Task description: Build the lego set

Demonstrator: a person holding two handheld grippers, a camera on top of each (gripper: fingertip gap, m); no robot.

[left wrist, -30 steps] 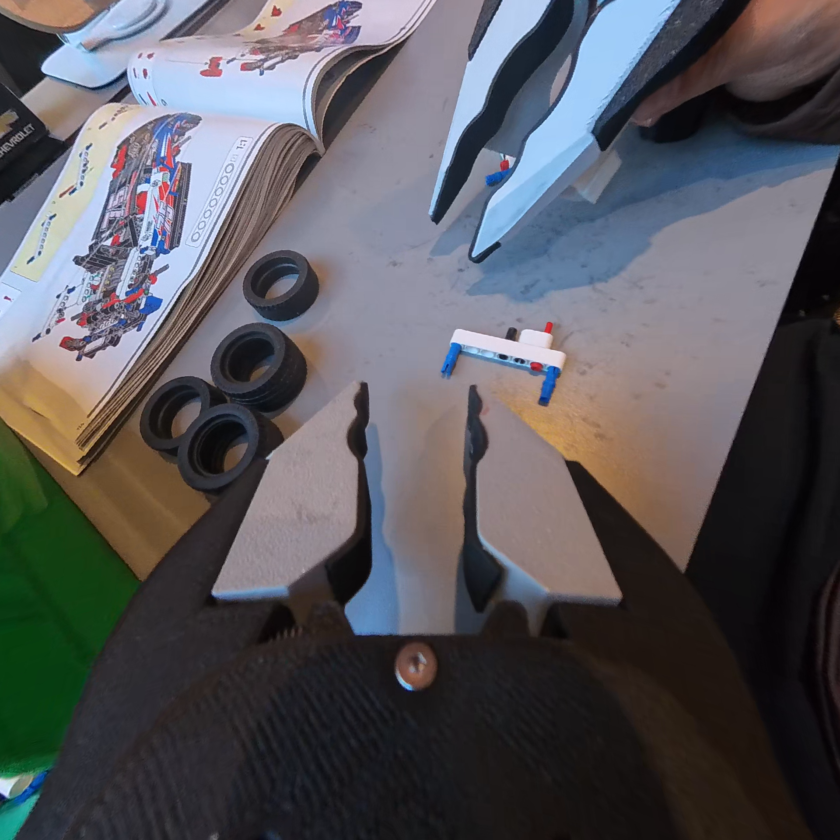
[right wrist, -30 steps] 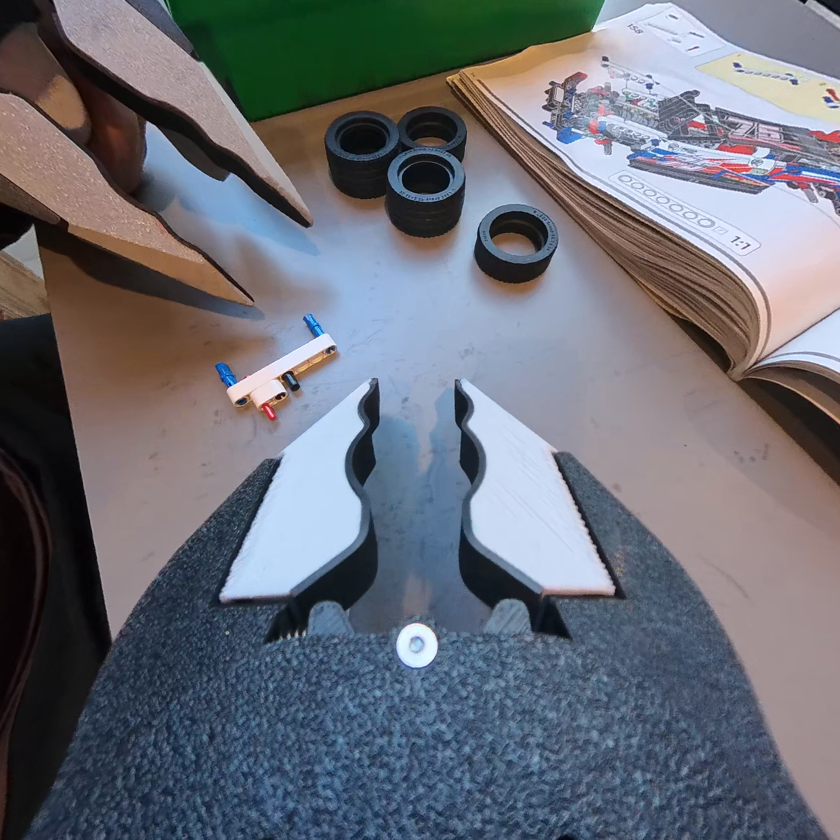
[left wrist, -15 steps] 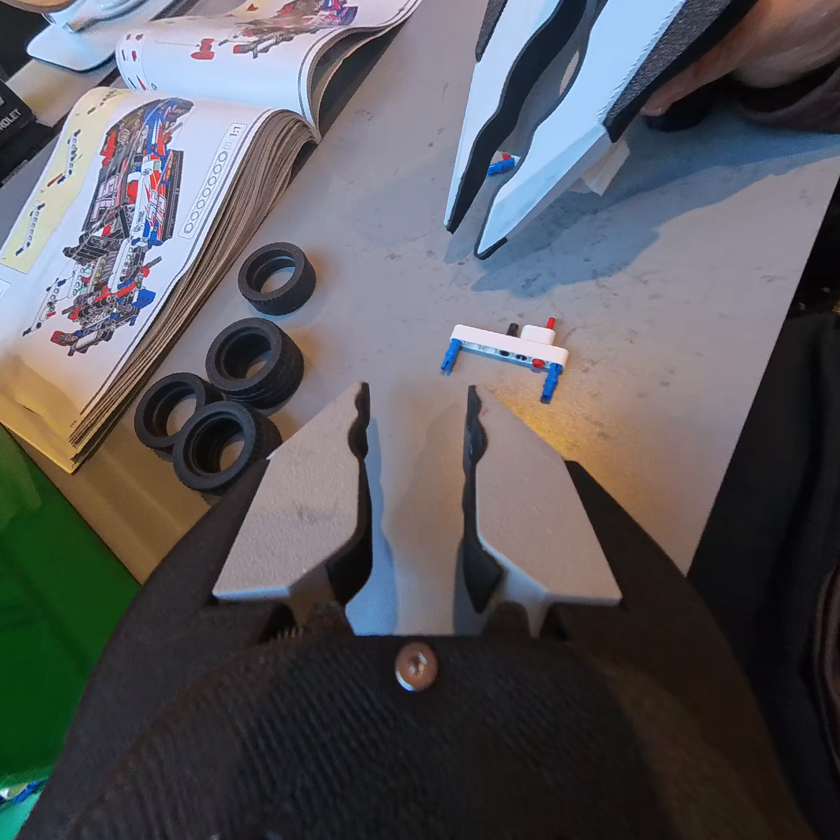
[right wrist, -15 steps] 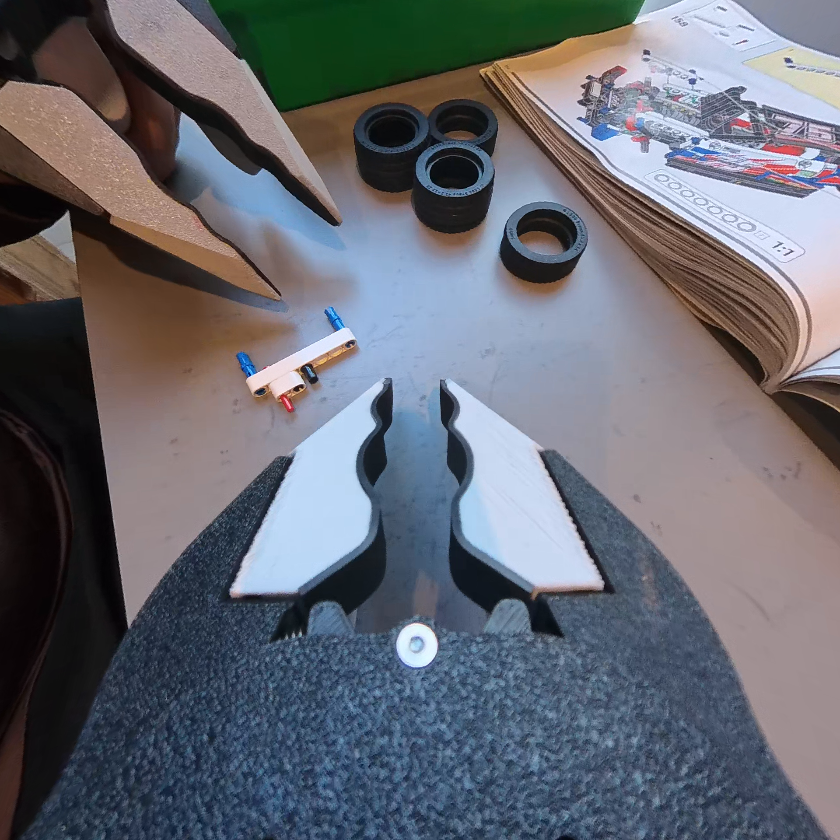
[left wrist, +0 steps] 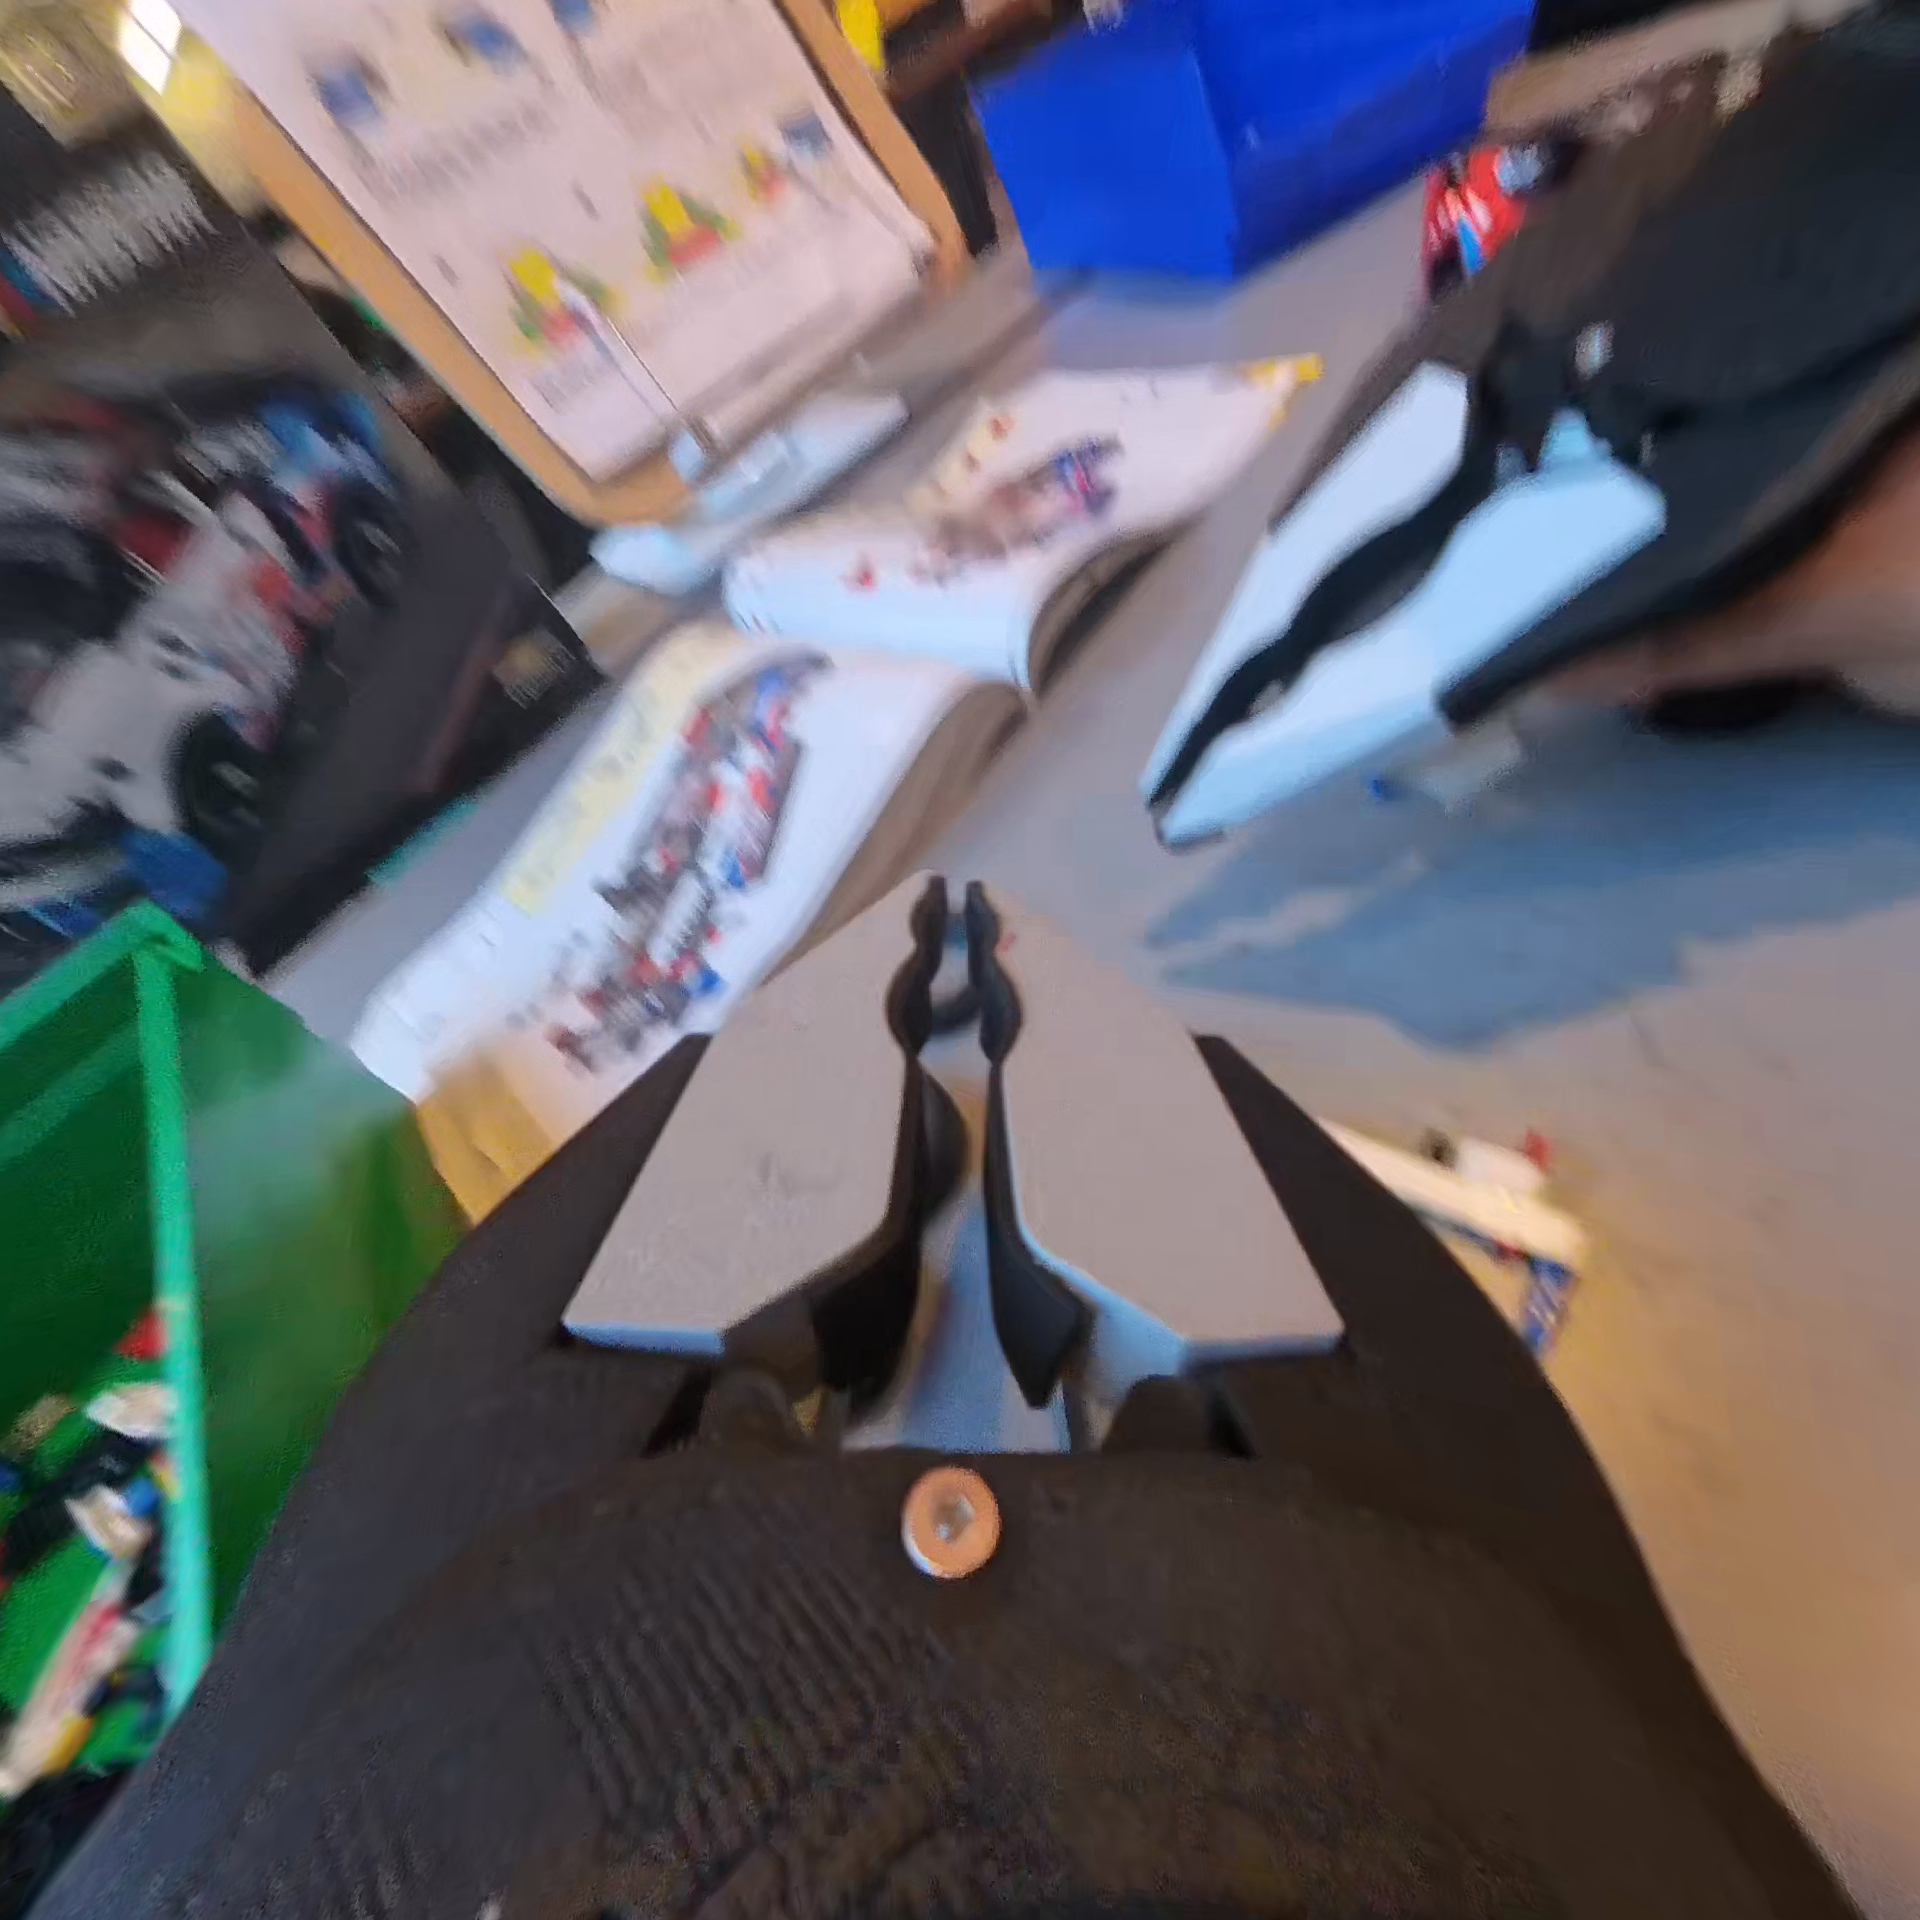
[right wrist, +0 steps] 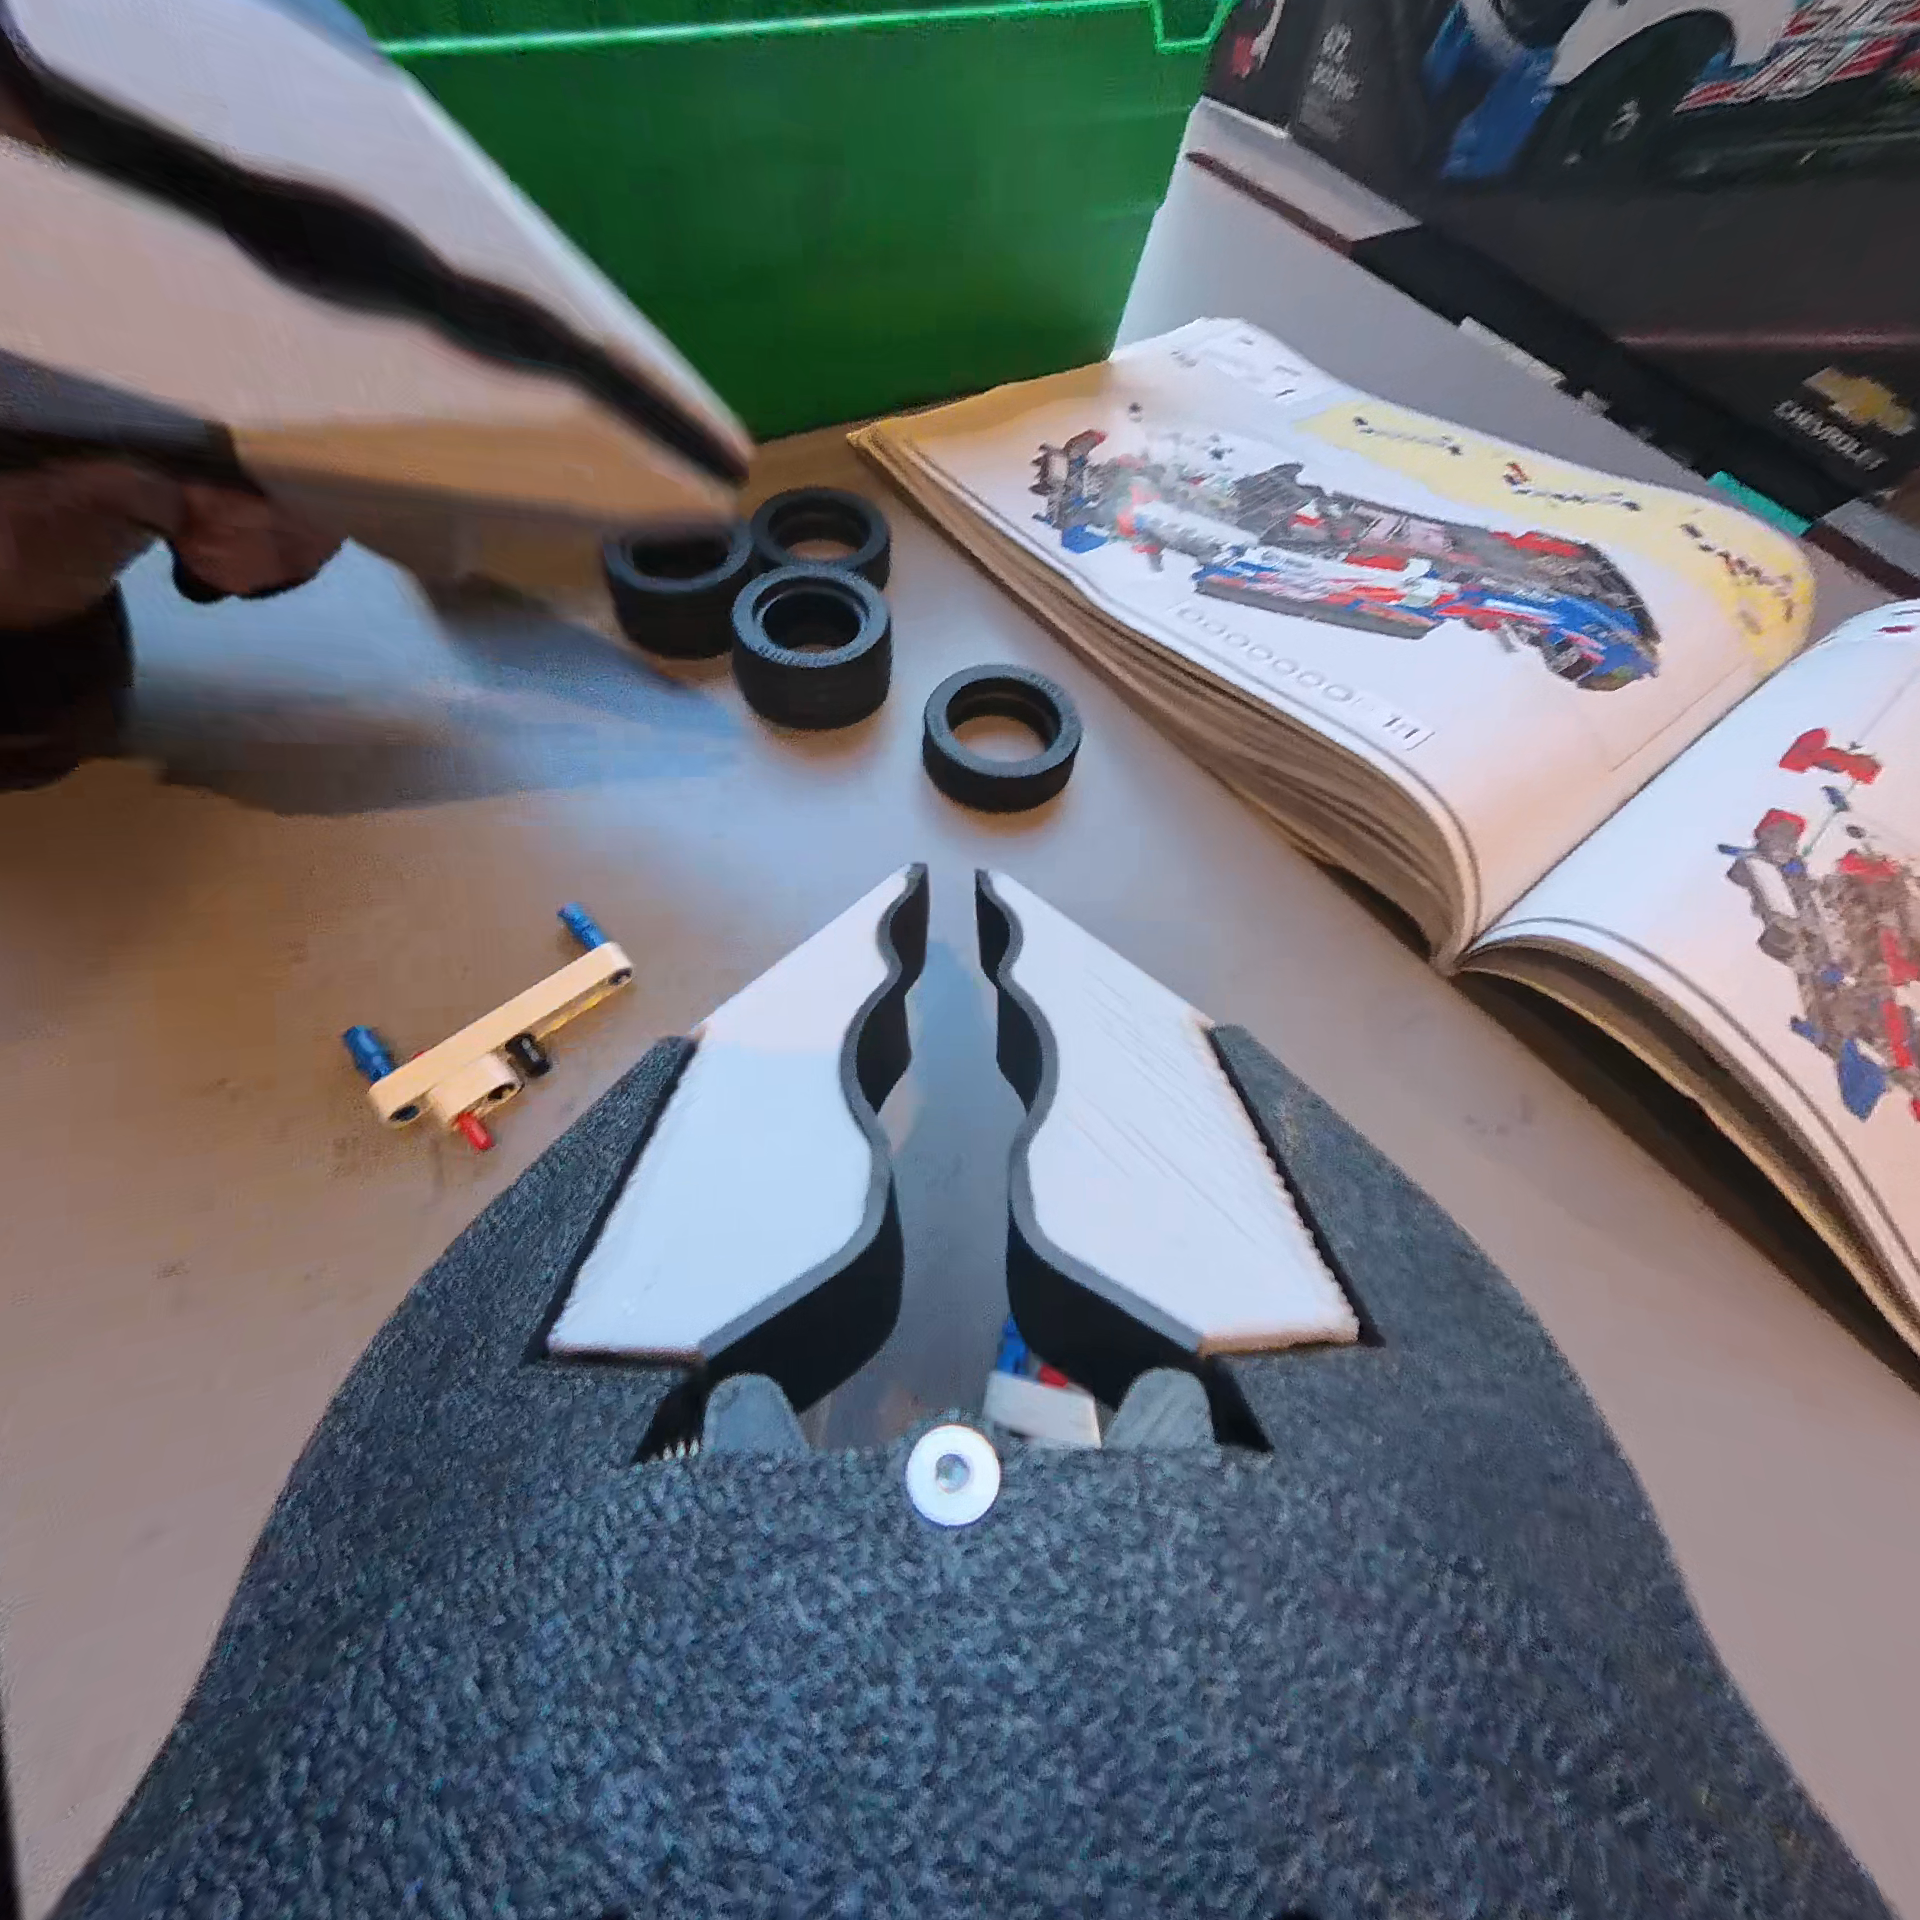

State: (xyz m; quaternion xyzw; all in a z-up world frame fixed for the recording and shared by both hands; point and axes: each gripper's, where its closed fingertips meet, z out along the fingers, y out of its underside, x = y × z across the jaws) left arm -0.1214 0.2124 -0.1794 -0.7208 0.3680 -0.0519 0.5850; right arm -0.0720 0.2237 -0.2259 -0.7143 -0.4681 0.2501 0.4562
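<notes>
Progress: early by the look of it; only a small white beam sub-assembly with blue, black and red pins (right wrist: 488,1034) built, lying flat on the grey tabletop (right wrist: 1195,1091), just left of the right gripper (right wrist: 951,883).
Remaining: nearly everything, judging by the thick open instruction booklet (right wrist: 1403,603); four loose black rubber tyres (right wrist: 810,644) unmounted, near the booklet.
Left gripper (left wrist: 954,899): jaws almost together, a thin slit between the tips, nothing seen gripped; raised above the tyres.
Right gripper: jaws close but narrowly apart, nothing between the tips.
Right wrist view only: tyres, sharp pin detail, small white and blue pieces (right wrist: 1039,1397) under the gripper base.
Left wrist view only: inside of the green plastic bin (left wrist: 156,1195) with loose parts, blue container (left wrist: 1247,135), white board with a wooden frame (left wrist: 582,208); heavily blurred.
</notes>
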